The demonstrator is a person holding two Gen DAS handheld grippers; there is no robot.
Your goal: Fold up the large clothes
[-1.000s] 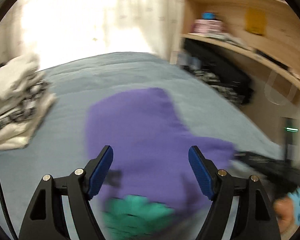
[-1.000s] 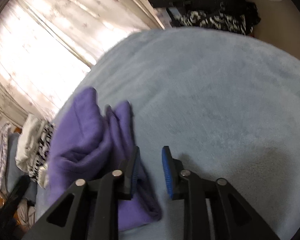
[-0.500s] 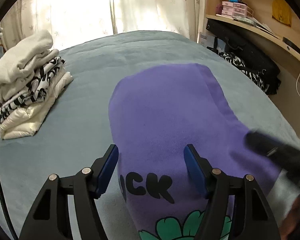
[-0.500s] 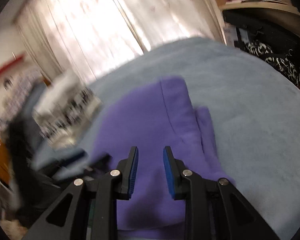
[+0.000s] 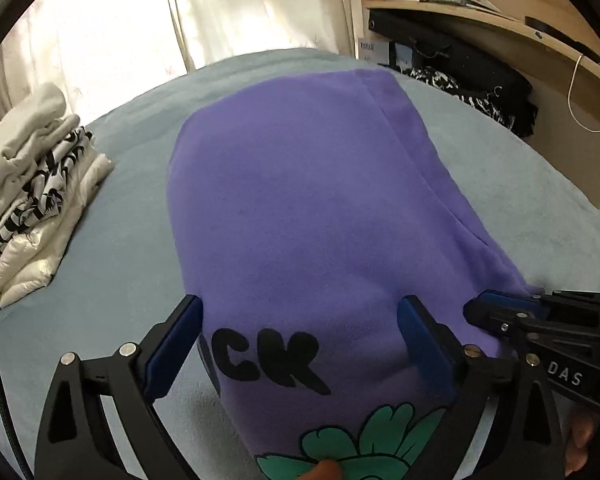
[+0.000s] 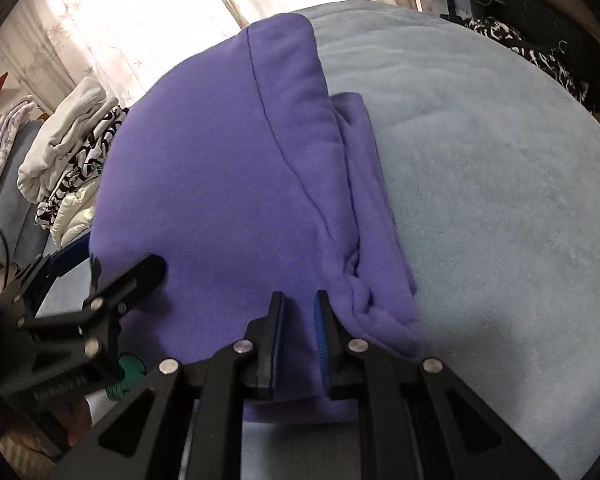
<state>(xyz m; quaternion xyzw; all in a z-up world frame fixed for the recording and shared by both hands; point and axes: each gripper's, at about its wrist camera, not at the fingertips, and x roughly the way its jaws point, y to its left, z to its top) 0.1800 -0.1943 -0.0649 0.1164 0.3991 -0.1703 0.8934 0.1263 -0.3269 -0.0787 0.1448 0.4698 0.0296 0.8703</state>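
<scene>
A purple sweatshirt (image 5: pixel 312 208) with black letters and a green flower print lies folded on the light blue bed cover (image 5: pixel 132 240). It also shows in the right wrist view (image 6: pixel 220 168). My left gripper (image 5: pixel 300 340) is open, its fingers either side of the near end of the sweatshirt. My right gripper (image 6: pixel 298 332) is nearly closed over the near right part of the sweatshirt; cloth shows between the pads. The right gripper also shows at the right edge of the left wrist view (image 5: pixel 508 312).
A stack of folded white and black-patterned clothes (image 5: pixel 32 196) lies at the left of the bed. Black bags and patterned cloth (image 5: pixel 468 76) sit under a wooden shelf (image 5: pixel 500 32) at the right. Curtains (image 5: pixel 220 12) hang behind the bed.
Both grippers have swung over the sweatshirt and come closer to it. The sweatshirt now lies flatter and fills both views. The right gripper has moved from the bed cover onto the cloth.
</scene>
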